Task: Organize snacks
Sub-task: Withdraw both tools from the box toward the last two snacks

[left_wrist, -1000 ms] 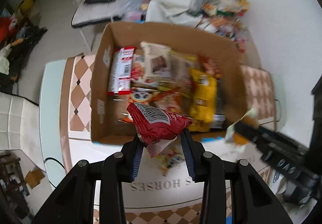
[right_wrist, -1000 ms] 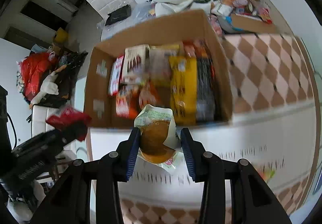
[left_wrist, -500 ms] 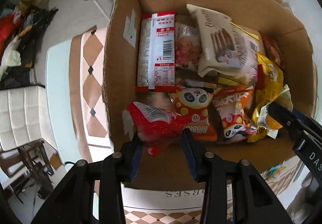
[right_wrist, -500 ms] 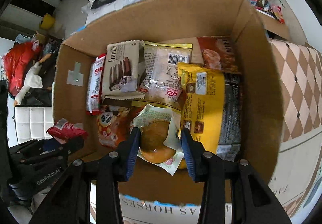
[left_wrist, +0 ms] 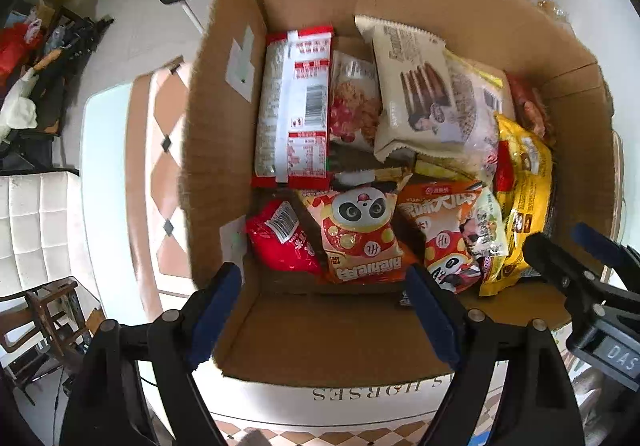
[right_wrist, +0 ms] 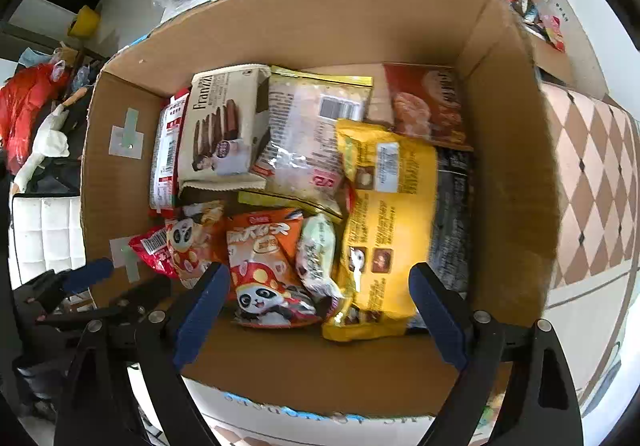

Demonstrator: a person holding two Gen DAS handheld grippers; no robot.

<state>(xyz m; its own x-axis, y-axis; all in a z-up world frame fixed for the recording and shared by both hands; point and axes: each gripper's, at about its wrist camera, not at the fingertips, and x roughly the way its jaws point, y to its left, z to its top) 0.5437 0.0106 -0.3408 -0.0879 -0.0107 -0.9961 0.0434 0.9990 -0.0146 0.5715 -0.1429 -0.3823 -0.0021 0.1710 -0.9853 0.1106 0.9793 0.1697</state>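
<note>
Bright even daylight, soft shadows, strong fisheye bending, dark vignetted corners, slight motion blur

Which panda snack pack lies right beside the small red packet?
The panda-face pack, touching the red packet by the box's left wall; the other orange panda pack lies farther right.

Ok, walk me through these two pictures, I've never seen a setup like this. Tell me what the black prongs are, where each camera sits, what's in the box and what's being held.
There is no robot here: a person holds a hand-operated gripper in each hand, each with a fisheye camera looking along its two black, blue-padded prongs. One picture looks past the left gripper, the other past the right gripper. Both hang over an open cardboard box on a tiled table. Inside lie snack packets: a red packet, panda bags, a yellow bag, a wafer pack. Both sets of jaws stand open and hold nothing.
</note>
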